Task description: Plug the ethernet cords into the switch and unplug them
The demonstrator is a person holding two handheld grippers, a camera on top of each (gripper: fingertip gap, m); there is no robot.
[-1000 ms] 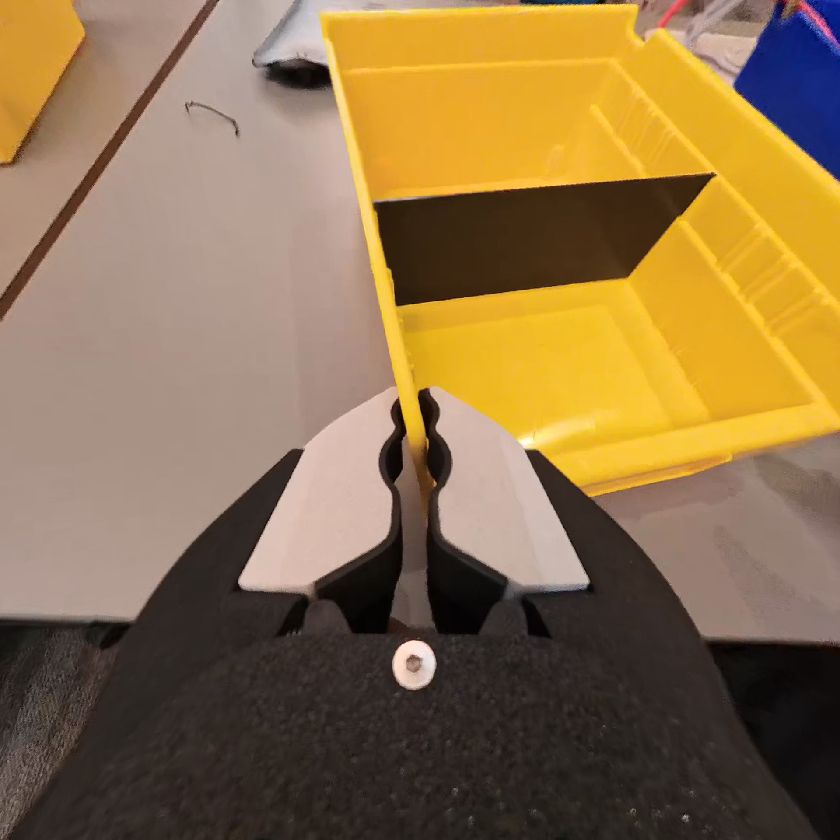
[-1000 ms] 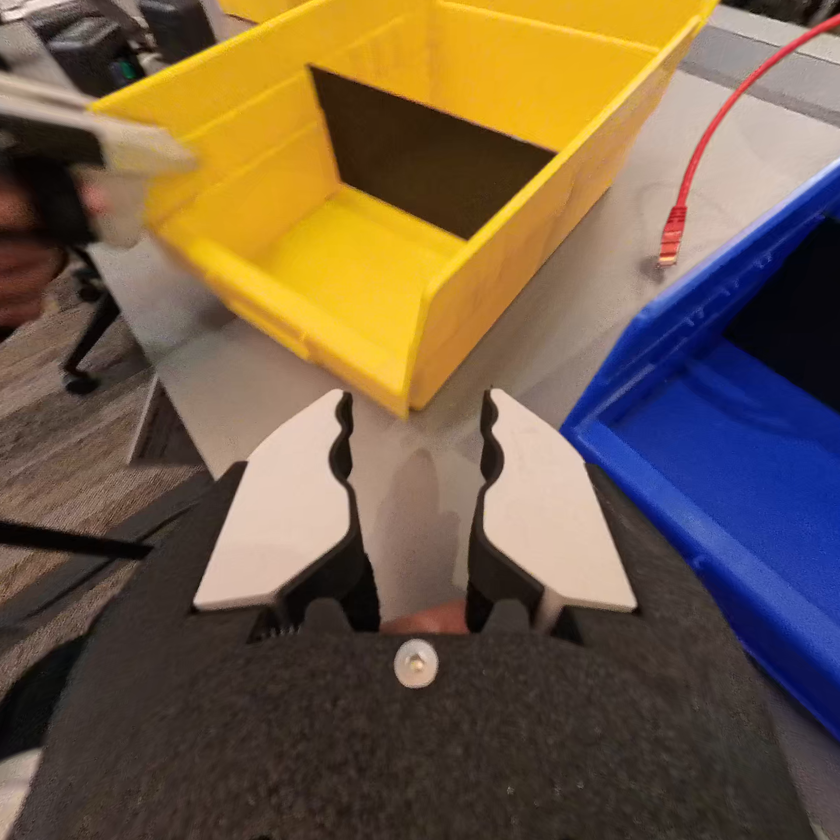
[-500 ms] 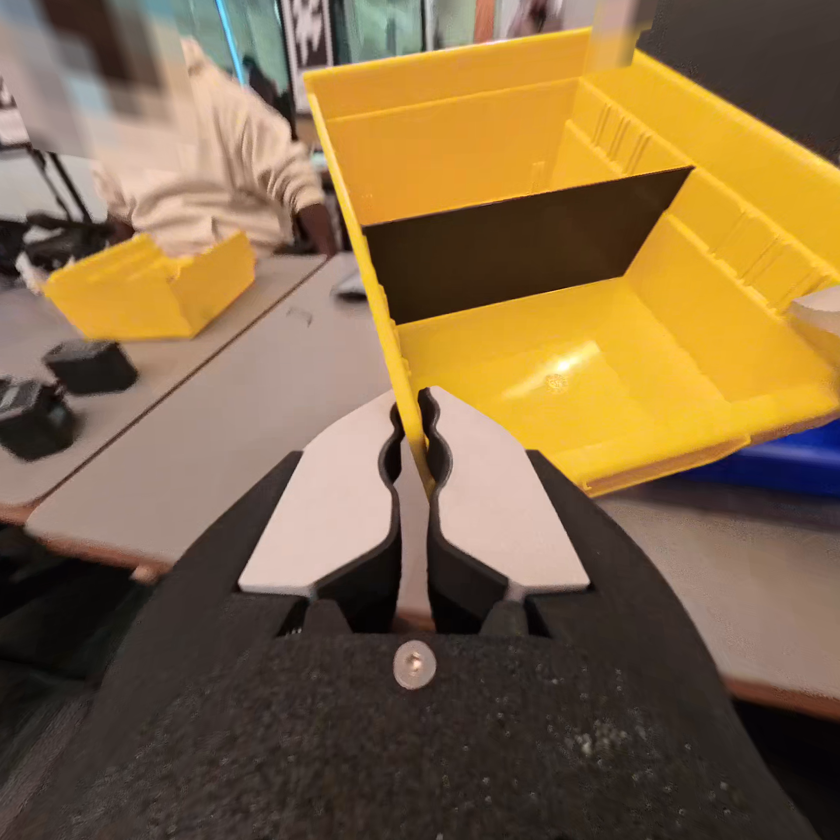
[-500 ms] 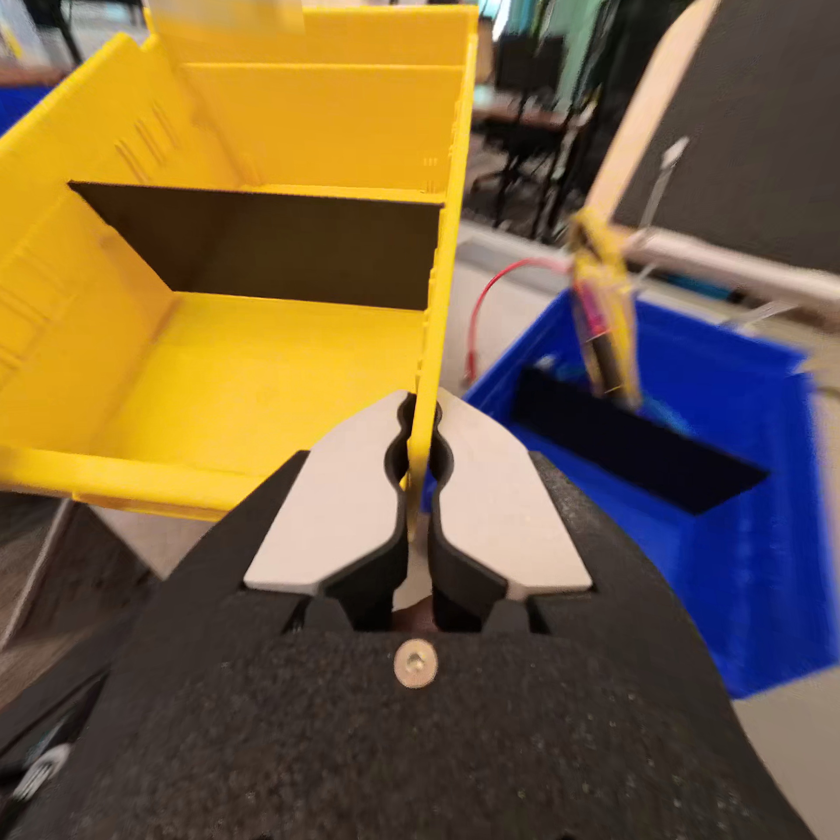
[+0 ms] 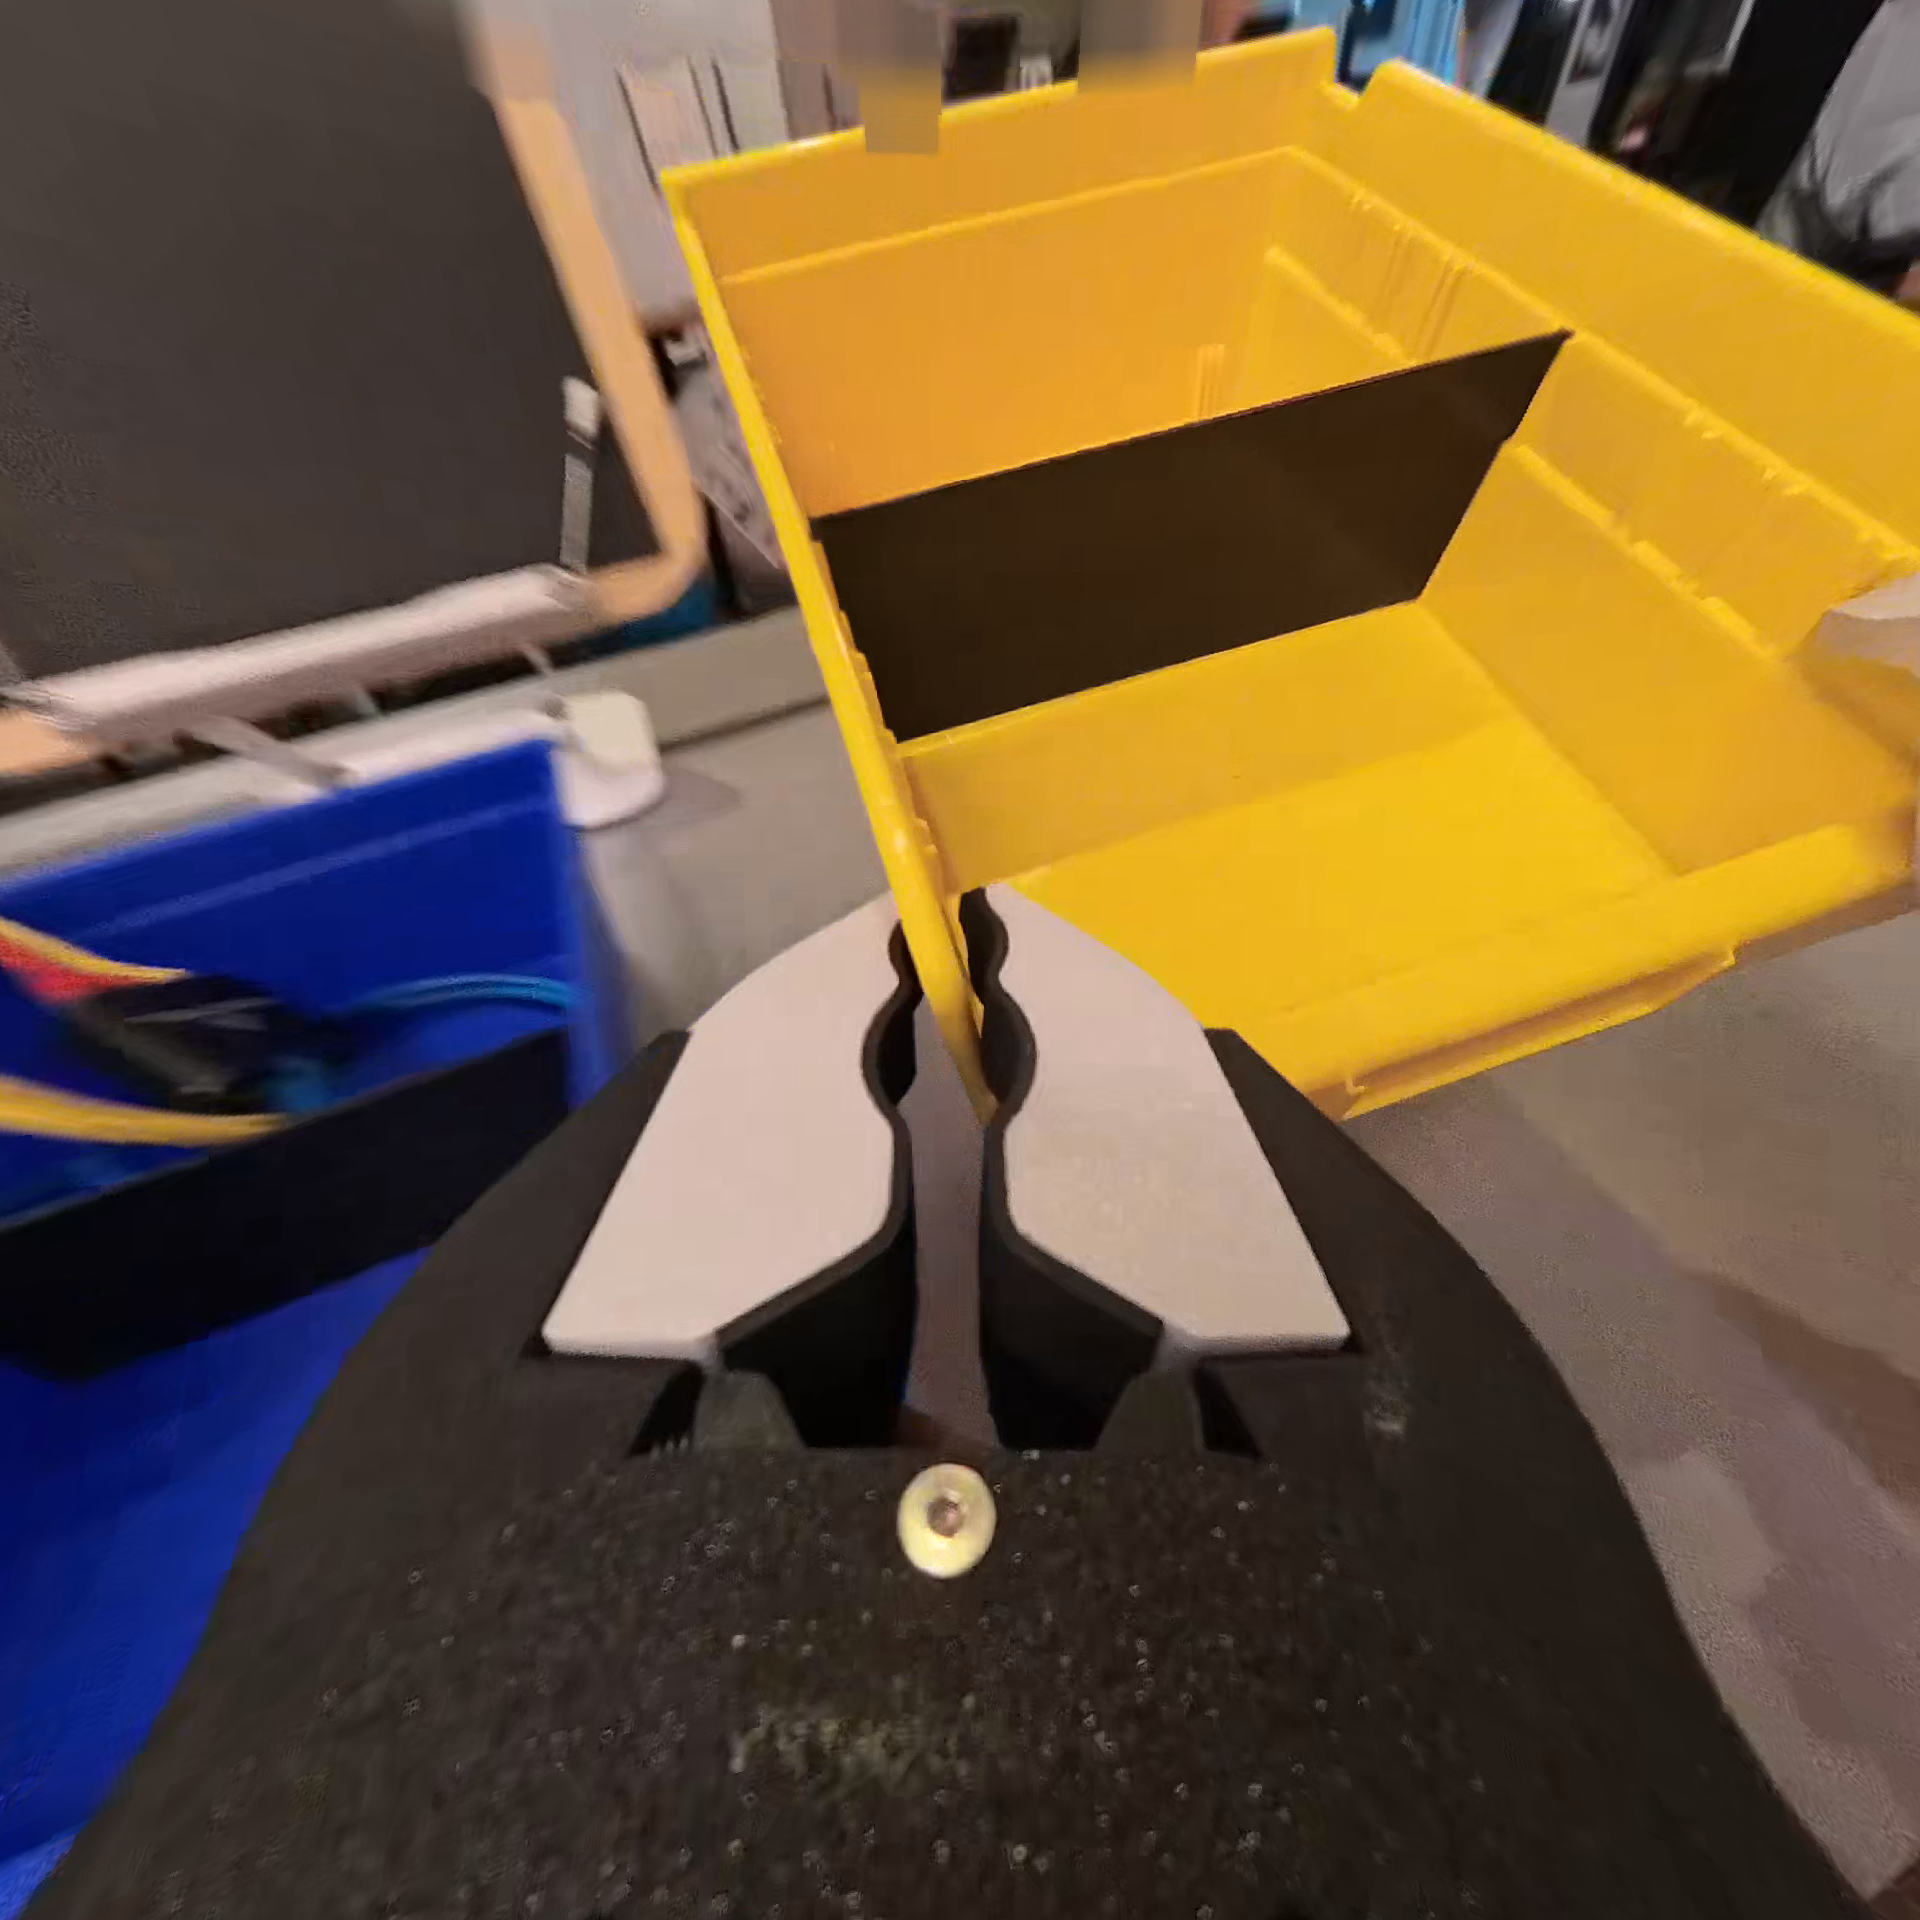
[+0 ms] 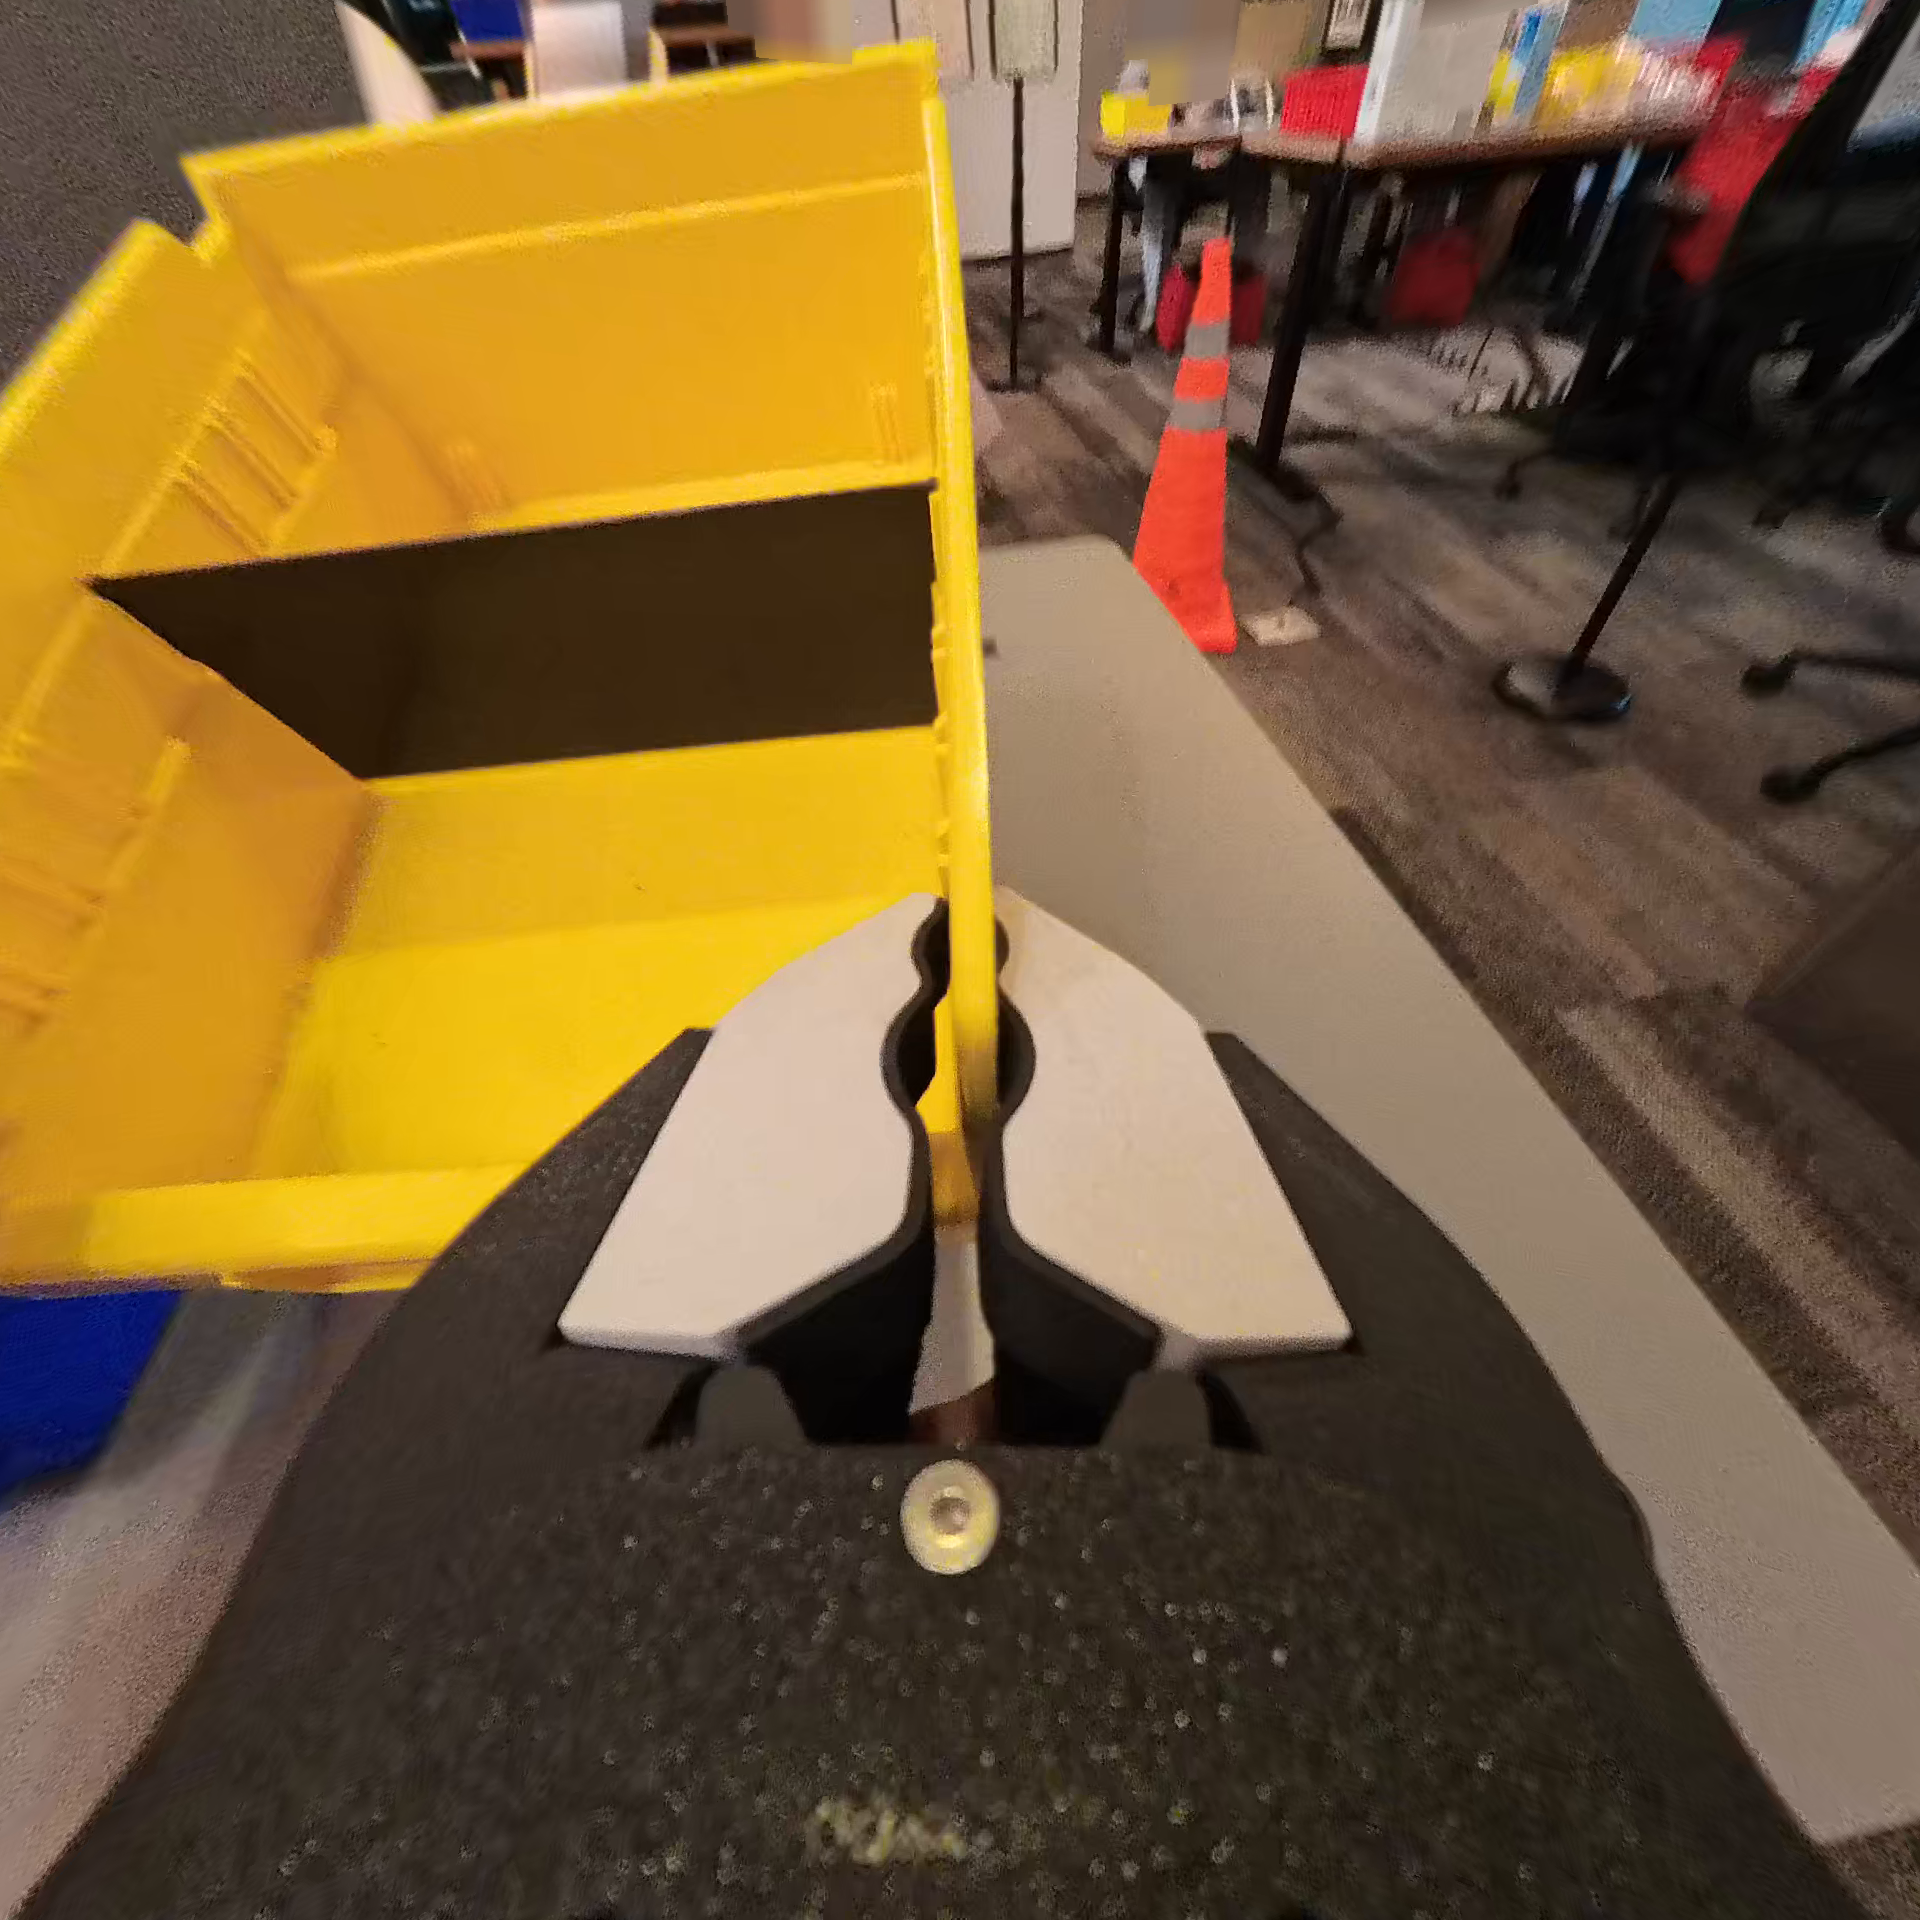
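Note:
A yellow bin [image 5: 1299, 831] with a black divider [image 5: 1164, 540] is lifted above the grey table [image 5: 1558, 1299], empty inside. My left gripper [image 5: 940, 940] is shut on its left side wall. My right gripper [image 6: 968, 940] is shut on its right side wall; the bin [image 6: 582, 935] and the divider [image 6: 582, 623] fill the left of that view. A blue bin [image 5: 312, 935] at the left holds blurred yellow, blue and red cords [image 5: 156, 1039] behind a black divider. No switch is in view.
A white object [image 5: 608, 753] lies on the table behind the blue bin. A grey padded panel [image 5: 260, 312] stands at the back left. In the right wrist view the table [image 6: 1299, 987] ends at the right over carpet, with an orange cone [image 6: 1190, 457] and chairs beyond. There is about 20 centimetres between the tips of the two grippers.
My right gripper has closed on the yellow bin's right wall. Both grippers have lifted the bin off the table and swung it, so the blue bin now lies to its left.

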